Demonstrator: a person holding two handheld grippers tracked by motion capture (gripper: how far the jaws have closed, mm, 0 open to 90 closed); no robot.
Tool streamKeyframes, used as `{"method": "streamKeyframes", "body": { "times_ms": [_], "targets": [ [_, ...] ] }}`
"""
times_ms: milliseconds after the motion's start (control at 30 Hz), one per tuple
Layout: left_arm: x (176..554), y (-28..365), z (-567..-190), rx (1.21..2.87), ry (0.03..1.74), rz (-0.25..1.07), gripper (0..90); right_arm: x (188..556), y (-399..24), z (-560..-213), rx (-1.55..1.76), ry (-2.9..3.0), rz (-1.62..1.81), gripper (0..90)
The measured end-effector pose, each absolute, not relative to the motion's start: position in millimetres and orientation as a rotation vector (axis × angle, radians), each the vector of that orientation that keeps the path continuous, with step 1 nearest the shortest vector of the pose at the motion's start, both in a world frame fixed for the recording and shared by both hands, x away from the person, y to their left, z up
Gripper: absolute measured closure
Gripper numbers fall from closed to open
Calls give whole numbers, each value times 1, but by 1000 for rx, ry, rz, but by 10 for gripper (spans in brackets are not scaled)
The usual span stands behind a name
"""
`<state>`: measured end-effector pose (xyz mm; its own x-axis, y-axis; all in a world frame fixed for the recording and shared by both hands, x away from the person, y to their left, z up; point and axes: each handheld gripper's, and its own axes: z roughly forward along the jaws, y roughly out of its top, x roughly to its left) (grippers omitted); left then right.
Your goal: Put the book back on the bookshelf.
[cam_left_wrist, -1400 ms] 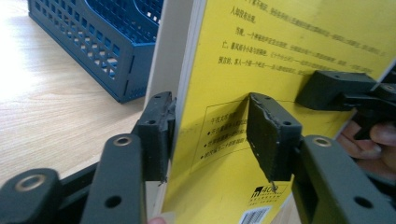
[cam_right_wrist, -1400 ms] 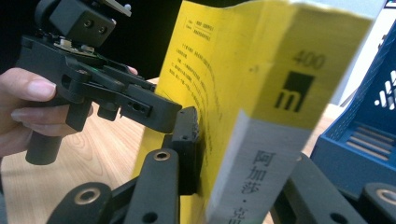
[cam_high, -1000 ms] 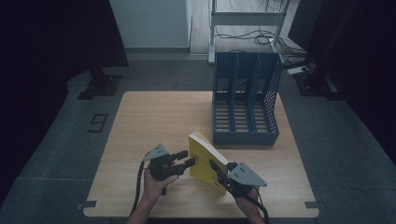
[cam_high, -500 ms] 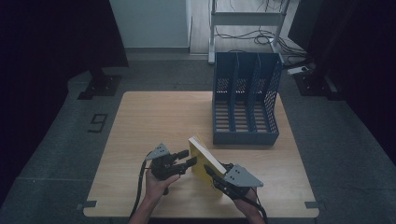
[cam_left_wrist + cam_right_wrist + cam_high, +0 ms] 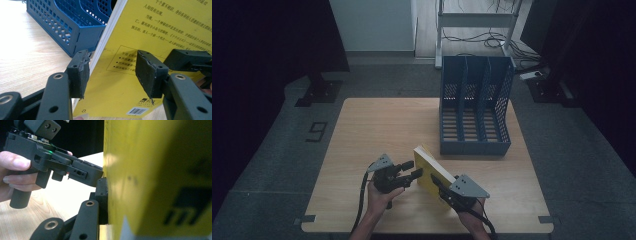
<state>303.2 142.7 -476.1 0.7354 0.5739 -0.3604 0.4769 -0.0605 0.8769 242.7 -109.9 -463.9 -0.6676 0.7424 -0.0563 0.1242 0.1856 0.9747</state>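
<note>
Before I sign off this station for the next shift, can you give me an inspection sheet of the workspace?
Surface: wooden table, bare wood across its left half.
Job's things: yellow book tilted up on edge near the front; blue file rack upright behind it, slots empty.
Clutter: nothing seen.
Grippers: right gripper shut on the book; left gripper open, its jaws either side of the book's edge, just been opening.
Cables: a black cable trails from the left gripper.
Surroundings: dark floor, metal stand with loose wires behind the table.

Left tool (image 5: 409, 169) jaws apart, just been opening; right tool (image 5: 439, 184) apparently clamped shut.
</note>
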Motion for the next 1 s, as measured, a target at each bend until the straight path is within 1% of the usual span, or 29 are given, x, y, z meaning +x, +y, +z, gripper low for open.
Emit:
{"method": "streamKeyframes", "body": {
  "times_ms": [200,600,1000],
  "targets": [
    [302,148,-475,1710,859,131,431,243,-111,-464,827,1928,1522,745],
    [301,157,-480,1728,887,171,428,244,-115,-464,855,1902,1528,746],
    [300,173,-491,1755,945,211,421,244,-121,-461,880,1865,1536,746]
  ]
}}
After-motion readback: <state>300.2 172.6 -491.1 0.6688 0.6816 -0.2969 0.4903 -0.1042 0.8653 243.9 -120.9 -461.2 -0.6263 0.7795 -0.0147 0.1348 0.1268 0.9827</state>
